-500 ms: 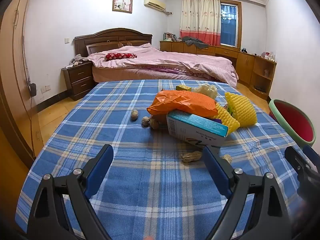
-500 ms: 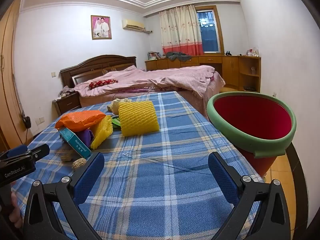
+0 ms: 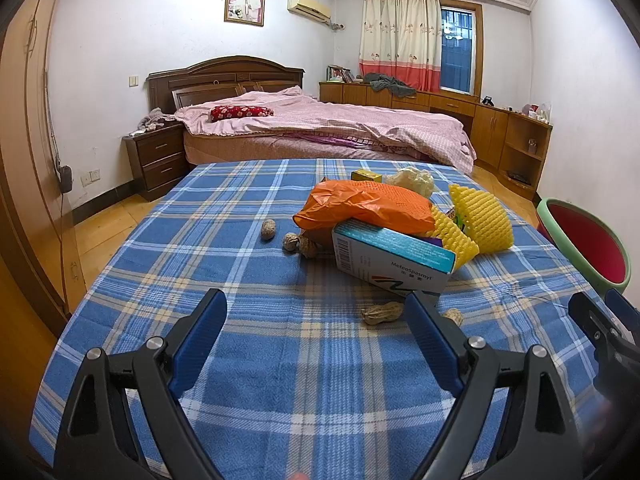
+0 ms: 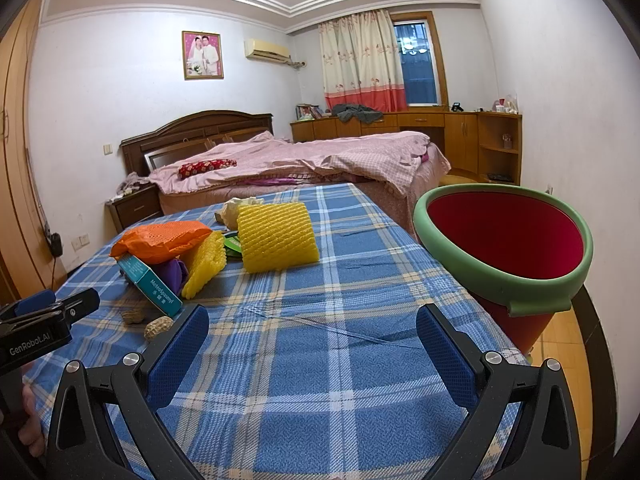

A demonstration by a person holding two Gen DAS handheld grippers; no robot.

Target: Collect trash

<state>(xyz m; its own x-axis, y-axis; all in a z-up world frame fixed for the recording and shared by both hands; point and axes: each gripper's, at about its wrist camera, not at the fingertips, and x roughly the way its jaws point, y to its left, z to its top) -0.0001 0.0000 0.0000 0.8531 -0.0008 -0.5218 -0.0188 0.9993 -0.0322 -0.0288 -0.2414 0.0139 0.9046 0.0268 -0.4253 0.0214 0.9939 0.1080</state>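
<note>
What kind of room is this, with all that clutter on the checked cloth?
A home bedroom, most likely. A made-up bed with a wooden headboard stands behind the cloth-covered table, a nightstand sits beside it, and a curtained window is at the far wall.

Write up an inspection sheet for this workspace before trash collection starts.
Surface: blue plaid cloth, lightly creased.
Job's things: orange bag lying over medicine box; yellow foam nets; peanuts scattered; red bin at the table's right edge.
Clutter: nothing seen.
Grippers: left tool and right tool open, empty.
Cables: cord at wall socket.
Surroundings: bed, cabinets.
</note>
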